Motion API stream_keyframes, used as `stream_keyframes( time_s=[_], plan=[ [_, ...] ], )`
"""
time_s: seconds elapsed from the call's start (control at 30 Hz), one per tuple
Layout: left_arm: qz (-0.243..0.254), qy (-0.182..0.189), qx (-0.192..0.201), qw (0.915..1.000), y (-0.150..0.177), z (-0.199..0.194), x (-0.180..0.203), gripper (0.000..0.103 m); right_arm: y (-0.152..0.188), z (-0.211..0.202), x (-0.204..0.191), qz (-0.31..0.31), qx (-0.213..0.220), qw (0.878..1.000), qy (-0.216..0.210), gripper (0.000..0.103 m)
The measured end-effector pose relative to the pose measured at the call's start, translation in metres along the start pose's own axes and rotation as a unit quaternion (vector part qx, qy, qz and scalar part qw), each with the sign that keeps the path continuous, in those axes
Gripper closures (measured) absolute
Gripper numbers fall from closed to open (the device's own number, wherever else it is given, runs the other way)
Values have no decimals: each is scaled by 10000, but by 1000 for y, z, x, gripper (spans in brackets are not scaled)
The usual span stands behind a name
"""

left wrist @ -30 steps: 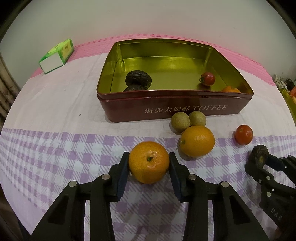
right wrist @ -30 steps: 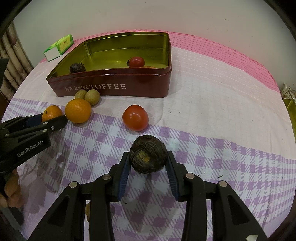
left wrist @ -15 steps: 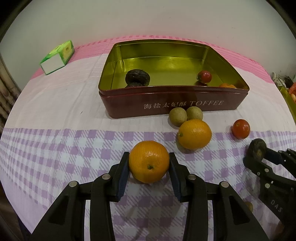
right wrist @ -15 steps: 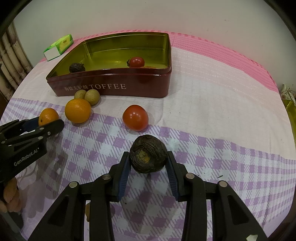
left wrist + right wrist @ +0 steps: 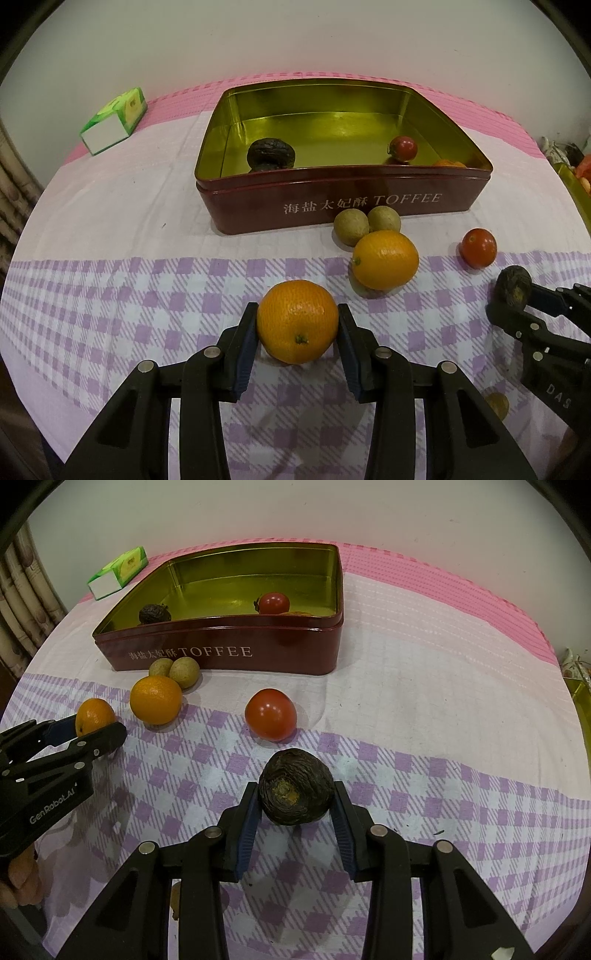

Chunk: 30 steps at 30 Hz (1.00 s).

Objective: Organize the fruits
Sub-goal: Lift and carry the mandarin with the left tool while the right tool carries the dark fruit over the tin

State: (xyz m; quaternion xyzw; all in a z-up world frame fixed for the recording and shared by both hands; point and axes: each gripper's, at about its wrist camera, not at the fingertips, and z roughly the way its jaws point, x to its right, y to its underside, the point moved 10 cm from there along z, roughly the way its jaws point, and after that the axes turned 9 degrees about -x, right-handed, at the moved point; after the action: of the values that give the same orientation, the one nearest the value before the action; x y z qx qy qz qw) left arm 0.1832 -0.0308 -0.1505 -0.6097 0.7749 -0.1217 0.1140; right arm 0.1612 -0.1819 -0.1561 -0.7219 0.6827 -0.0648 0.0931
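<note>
My left gripper (image 5: 297,332) is shut on an orange (image 5: 297,321), low over the checked cloth. My right gripper (image 5: 295,805) is shut on a dark wrinkled fruit (image 5: 295,792). The two grippers see each other: the right gripper (image 5: 517,295) at the right edge, the left gripper (image 5: 96,727) at the left edge. The red toffee tin (image 5: 332,206) stands behind, holding a dark fruit (image 5: 270,153), a small tomato (image 5: 403,147) and an orange piece (image 5: 448,162). In front of it lie a second orange (image 5: 384,264), two small green-brown fruits (image 5: 351,226) and a red tomato (image 5: 478,247).
A green tissue box (image 5: 112,120) lies at the back left by the wall. A yellow container (image 5: 576,184) shows at the far right edge. A small fruit (image 5: 496,404) lies near the front, under the right gripper. A hand (image 5: 20,882) holds the left gripper.
My left gripper has drawn back slightly from the tin with the orange, which has turned a little in the grip. The right gripper and its dark fruit have stayed put.
</note>
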Motion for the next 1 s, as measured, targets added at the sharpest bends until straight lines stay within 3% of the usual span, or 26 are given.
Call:
stream_keyframes(
  time_s=[0.43,1.0],
  plan=[
    [-76,102,-54,9999,2,-3,5,62,2,-6,-1,-34,-62,9999,-131,68],
    [-20,264,265,9993,-21,-30,9,62,-20,-29,-8,-247,147,9994,-176,68]
  ],
)
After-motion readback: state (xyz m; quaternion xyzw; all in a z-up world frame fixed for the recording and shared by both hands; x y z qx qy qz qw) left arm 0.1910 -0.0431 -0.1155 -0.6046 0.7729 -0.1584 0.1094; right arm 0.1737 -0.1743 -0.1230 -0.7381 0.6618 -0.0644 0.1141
